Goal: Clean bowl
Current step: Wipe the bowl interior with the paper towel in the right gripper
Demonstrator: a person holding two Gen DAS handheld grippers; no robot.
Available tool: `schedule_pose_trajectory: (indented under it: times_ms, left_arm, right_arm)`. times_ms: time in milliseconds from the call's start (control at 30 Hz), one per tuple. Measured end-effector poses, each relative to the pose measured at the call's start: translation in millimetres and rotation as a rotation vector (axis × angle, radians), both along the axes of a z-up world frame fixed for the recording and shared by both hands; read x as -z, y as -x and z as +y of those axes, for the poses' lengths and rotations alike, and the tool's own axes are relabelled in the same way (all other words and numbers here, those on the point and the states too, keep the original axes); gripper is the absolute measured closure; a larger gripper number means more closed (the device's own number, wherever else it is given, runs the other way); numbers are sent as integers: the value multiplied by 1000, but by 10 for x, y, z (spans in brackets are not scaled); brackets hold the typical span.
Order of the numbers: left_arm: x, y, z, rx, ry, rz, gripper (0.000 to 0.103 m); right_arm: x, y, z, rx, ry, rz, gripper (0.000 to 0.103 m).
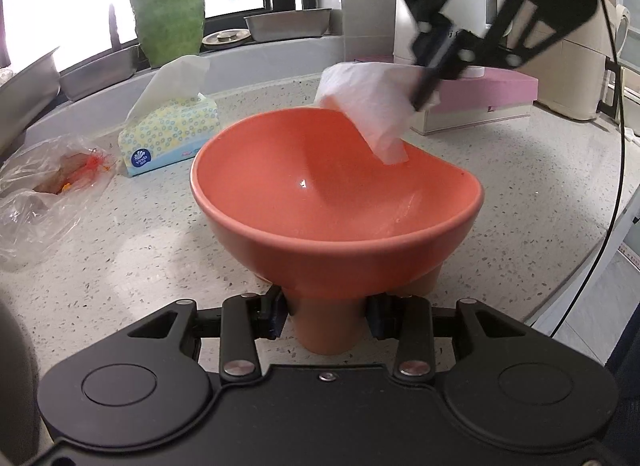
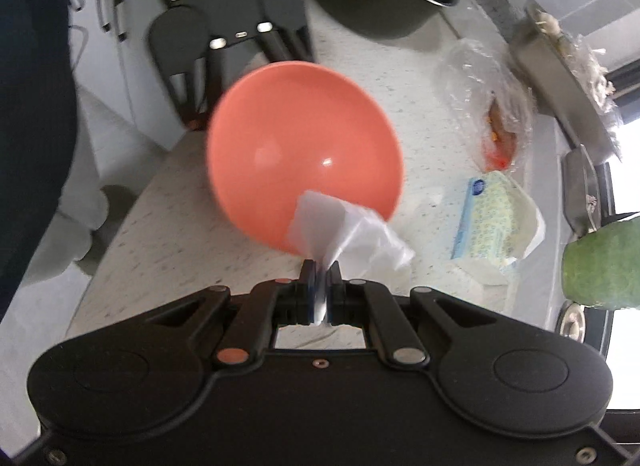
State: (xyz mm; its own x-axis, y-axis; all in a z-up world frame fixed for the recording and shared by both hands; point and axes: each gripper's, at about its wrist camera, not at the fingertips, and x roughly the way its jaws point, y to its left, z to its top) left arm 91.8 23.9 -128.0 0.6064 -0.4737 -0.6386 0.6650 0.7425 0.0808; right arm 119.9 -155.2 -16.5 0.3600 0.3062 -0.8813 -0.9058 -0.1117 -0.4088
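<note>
An orange bowl [image 1: 336, 197] on a tall foot stands on the speckled counter. My left gripper [image 1: 327, 316] is shut on the bowl's foot, at the near edge of the counter. My right gripper [image 1: 426, 95] comes in from the upper right and is shut on a white tissue [image 1: 372, 113]. The tissue hangs over the bowl's far rim and its tip dips inside. In the right wrist view the tissue [image 2: 344, 234] is pinched in my right gripper [image 2: 320, 270] above the bowl [image 2: 304, 153]. The left gripper [image 2: 208, 105] shows beyond the bowl.
A tissue pack [image 1: 170, 133] and a clear plastic bag [image 1: 44, 185] lie to the left of the bowl. A green vase [image 1: 168, 5] and steel trays [image 1: 288, 23] stand on the sill. A pink-topped box [image 1: 480, 101] sits at the right. The counter edge [image 1: 572, 286] curves close on the right.
</note>
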Motion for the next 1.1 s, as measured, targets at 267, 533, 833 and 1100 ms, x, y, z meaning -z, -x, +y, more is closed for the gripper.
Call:
schedule_pose_trajectory:
  times_ms: [267, 533, 833, 1100]
  left_arm:
    - [-5, -3, 6, 3, -3, 1, 65]
    - [-1, -12, -12, 5, -11, -1, 65]
    - [-12, 6, -59, -4, -12, -2, 65]
    - [-17, 20, -65, -5, -13, -4, 64]
  right_arm:
    - [12, 236, -72, -41, 19, 40, 98]
    - [-27, 462, 117, -90, -27, 75, 98]
    - [-155, 503, 487, -143, -105, 66, 98]
    - [-98, 337, 873, -140, -152, 68, 98]
